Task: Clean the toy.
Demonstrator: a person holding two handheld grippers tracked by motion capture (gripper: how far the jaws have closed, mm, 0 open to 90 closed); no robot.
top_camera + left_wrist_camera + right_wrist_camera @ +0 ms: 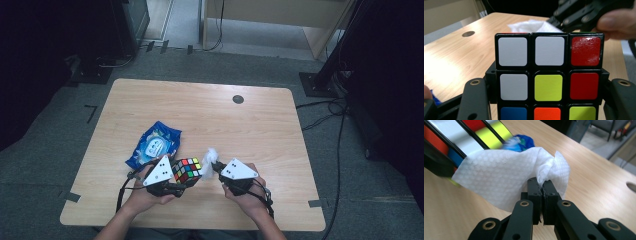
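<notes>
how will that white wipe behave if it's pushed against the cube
The white wipe is probably floppy: it bunches where the right claw pinches it. It looks thin and light, so it should drape over the cube rather than shove it.

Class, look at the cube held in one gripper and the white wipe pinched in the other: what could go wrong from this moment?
1. The right gripper holds the white wipe by one bunched corner only; rubbing could pull it free.
2. The left gripper clamps the puzzle cube by its sides; pushing on a face might twist a layer or shift it in the jaws.
3. The blue packet lies close behind the cube, so a wide stroke might knock it.
</notes>
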